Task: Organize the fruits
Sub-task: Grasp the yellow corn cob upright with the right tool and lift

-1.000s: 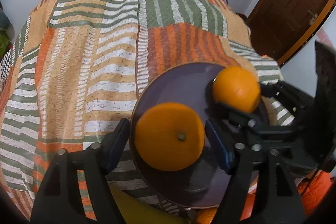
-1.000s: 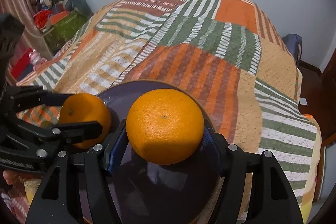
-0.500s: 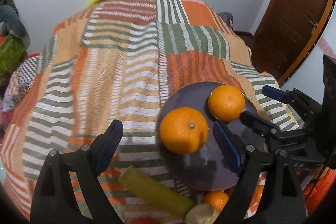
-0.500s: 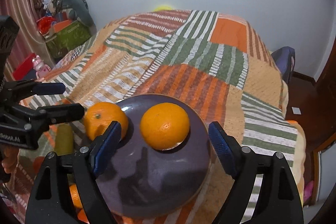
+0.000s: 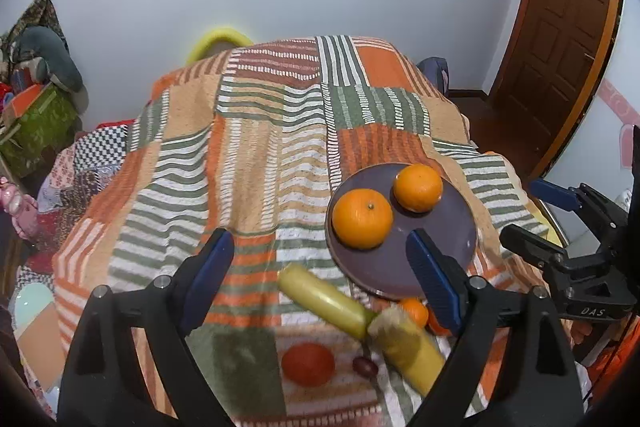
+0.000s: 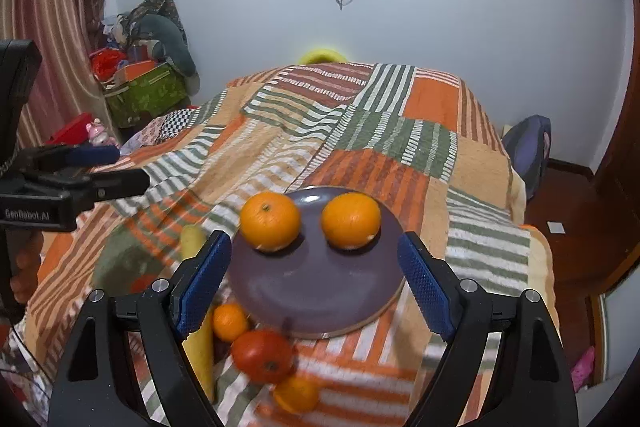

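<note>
Both grippers are raised above the bed and aimed down at the purple plate (image 5: 452, 227), which sits on the striped blanket (image 5: 248, 155).

Left gripper (image 5: 320, 275): jaws spread wide, nothing between the blue pads, not touching anything. It hangs on the near-left side of the plate, tilted forward and down. In the right wrist view it (image 6: 106, 169) shows at the far left of the plate, well apart from it, jaws also parted, with the person's fingers (image 6: 24, 279) wrapped on its handle.

Right gripper (image 6: 314, 279): jaws wide apart, empty, straddling the near edge of the plate from above without contact. In the left wrist view it (image 5: 536, 215) is just to the right of the plate, fingers pointing toward it.

Two oranges sit on the plate, near each other but not touching: the left orange (image 6: 270, 222) at the plate's left rim, the right orange (image 6: 351, 221) toward the plate's far side.

Off the plate, at its near edge on the blanket: a small orange (image 6: 229, 321) just touching the rim area, a tomato (image 6: 262, 355), another small orange (image 6: 296, 395), two yellow bananas (image 5: 324, 301) (image 5: 408, 347) lying near-left of the plate, and a dark grape (image 5: 365, 367) beside them. These are blurred.
</note>
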Tool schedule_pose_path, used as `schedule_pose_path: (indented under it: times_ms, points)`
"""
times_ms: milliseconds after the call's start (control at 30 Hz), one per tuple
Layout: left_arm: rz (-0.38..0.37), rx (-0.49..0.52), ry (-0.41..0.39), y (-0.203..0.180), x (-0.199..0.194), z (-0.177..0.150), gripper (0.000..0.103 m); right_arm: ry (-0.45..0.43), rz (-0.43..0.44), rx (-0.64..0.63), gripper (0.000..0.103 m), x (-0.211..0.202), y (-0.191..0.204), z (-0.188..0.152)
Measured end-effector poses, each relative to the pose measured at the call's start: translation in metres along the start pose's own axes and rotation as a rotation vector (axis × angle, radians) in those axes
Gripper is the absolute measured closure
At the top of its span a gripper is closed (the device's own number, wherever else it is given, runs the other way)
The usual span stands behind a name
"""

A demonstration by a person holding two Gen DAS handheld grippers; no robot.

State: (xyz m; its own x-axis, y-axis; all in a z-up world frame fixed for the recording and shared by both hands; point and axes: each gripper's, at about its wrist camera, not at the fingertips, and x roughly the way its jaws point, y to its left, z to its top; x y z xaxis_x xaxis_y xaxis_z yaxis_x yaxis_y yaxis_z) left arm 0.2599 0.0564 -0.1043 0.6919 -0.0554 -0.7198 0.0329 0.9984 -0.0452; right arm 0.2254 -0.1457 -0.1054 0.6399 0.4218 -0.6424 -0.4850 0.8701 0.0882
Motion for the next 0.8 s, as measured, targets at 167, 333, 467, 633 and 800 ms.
schedule_pose_path:
  times_ms: [167, 333, 467, 633, 800]
  points:
    - [0.005, -0.018, 0.005, 0.004, -0.02, -0.027, 0.01, 0.012, 0.025, 0.01, 0.02, -0.011, 0.016, -0.02]
    - [0.007, -0.039, 0.027, 0.013, -0.028, -0.053, 0.01, 0.053, 0.056, 0.01, 0.02, -0.008, 0.033, -0.04]
    - [0.007, -0.071, 0.044, 0.025, -0.03, -0.066, 0.01, 0.108, 0.094, 0.021, 0.031, 0.002, 0.044, -0.05]
    - [0.025, -0.092, 0.064, 0.038, -0.029, -0.079, 0.01, 0.186, 0.132, 0.017, 0.053, 0.021, 0.056, -0.06]
    - [0.036, -0.093, 0.08, 0.046, -0.024, -0.087, 0.01, 0.246, 0.161, 0.002, 0.065, 0.042, 0.066, -0.066]
